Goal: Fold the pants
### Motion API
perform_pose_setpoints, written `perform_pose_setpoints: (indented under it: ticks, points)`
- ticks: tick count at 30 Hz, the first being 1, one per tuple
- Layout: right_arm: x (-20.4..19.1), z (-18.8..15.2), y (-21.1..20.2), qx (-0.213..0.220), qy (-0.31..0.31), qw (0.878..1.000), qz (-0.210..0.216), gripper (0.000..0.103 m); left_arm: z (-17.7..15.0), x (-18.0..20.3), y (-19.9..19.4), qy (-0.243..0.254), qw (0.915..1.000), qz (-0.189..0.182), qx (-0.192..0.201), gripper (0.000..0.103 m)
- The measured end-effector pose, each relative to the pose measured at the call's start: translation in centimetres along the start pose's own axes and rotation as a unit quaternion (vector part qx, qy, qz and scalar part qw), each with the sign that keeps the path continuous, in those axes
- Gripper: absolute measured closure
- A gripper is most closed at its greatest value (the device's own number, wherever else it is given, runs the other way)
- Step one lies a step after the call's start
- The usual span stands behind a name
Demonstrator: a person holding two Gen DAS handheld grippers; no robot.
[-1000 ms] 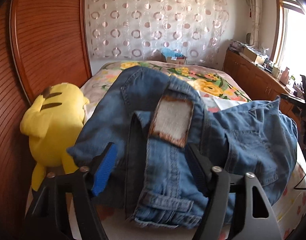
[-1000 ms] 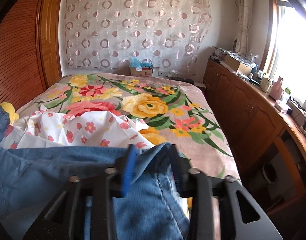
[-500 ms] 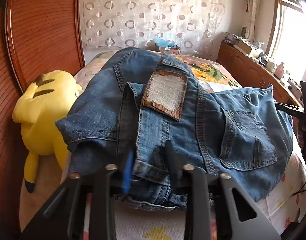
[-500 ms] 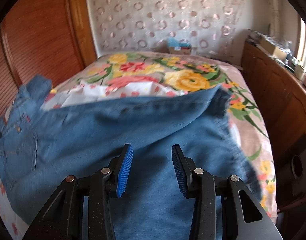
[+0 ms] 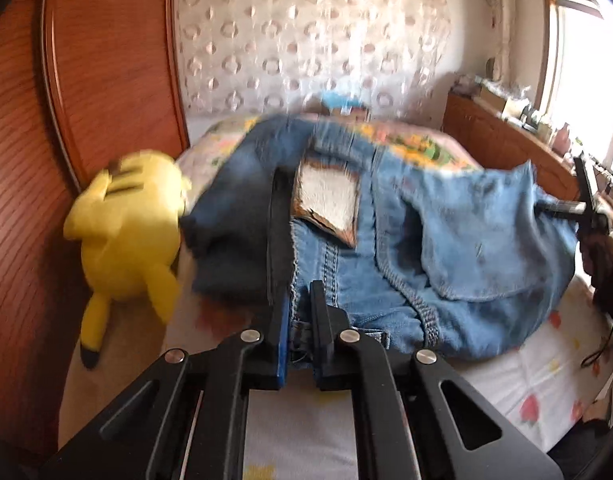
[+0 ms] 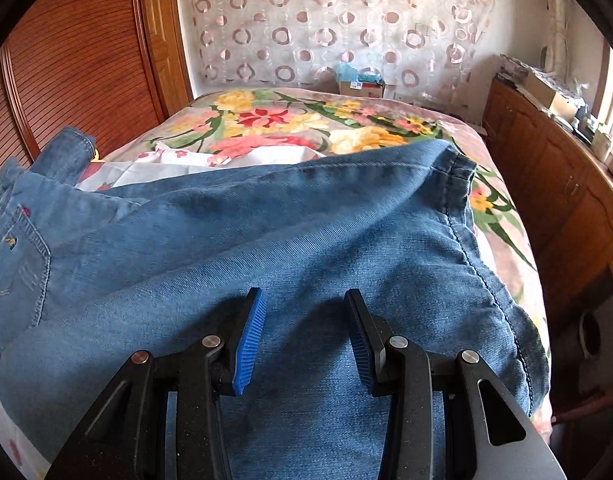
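Blue denim pants (image 5: 446, 248) lie bunched on the bed, waistband end with a worn leather patch (image 5: 326, 206) facing the left wrist camera. My left gripper (image 5: 300, 308) is shut on the waistband edge of the pants. In the right wrist view the pants (image 6: 266, 248) spread across the bed, hem at the right (image 6: 456, 176). My right gripper (image 6: 302, 320) is open just above the denim, holding nothing. The right gripper also shows in the left wrist view (image 5: 586, 208) at the far right edge.
A yellow plush toy (image 5: 126, 236) lies left of the pants by the wooden wardrobe (image 5: 86, 80). A floral blanket (image 6: 306, 124) covers the far bed. A wooden cabinet (image 6: 554, 184) runs along the right side. A small box (image 6: 360, 82) sits at the bed's far end.
My left gripper has closed on the waistband and is moving; its view is blurred. My right gripper let go of the pant leg, opened, and the leg now lies flat.
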State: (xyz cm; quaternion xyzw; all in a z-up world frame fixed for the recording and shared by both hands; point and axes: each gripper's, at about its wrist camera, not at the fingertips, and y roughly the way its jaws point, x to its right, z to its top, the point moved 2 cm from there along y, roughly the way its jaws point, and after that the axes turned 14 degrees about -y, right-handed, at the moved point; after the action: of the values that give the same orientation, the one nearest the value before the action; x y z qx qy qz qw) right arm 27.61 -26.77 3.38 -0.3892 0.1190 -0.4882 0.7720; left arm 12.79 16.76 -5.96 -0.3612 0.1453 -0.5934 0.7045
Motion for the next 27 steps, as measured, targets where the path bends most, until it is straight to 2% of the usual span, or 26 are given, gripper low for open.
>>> perform_pose_setpoints:
  ticks: [3,7,10,15,17,19,27]
  points:
    - [-0.1,0.1,-0.2,0.002,0.002,1.0,0.001,0.061,-1.0,-0.4,0.7,-0.01,0.9998,0.0,-0.014,0.093]
    - [-0.1,-0.2,-0.6,0.005,0.003,1.0,0.003,0.061,-0.3,0.5,0.1,0.0,1.0,-0.002,-0.003,0.092]
    - [0.0,-0.3,-1.0,0.008,0.005,1.0,0.004,0.061,0.5,1.0,-0.2,0.006,0.9999,0.007,0.008,0.087]
    - [-0.3,-0.2,-1.2,0.018,0.012,1.0,0.008,0.061,2.7,1.5,0.2,0.002,0.9997,-0.004,0.025,0.044]
    - [-0.5,-0.2,-1.3,0.021,0.011,1.0,0.011,0.061,3.6,1.9,0.7,0.003,0.9996,-0.011,0.027,0.03]
    - [-0.8,-0.1,-1.4,0.024,0.009,1.0,0.016,0.061,4.5,2.3,1.3,0.004,0.9994,-0.02,0.03,0.03]
    - [-1.2,0.4,-1.2,0.036,0.006,0.999,0.033,0.06,8.8,4.6,4.8,0.038,0.9984,-0.016,0.038,0.03]
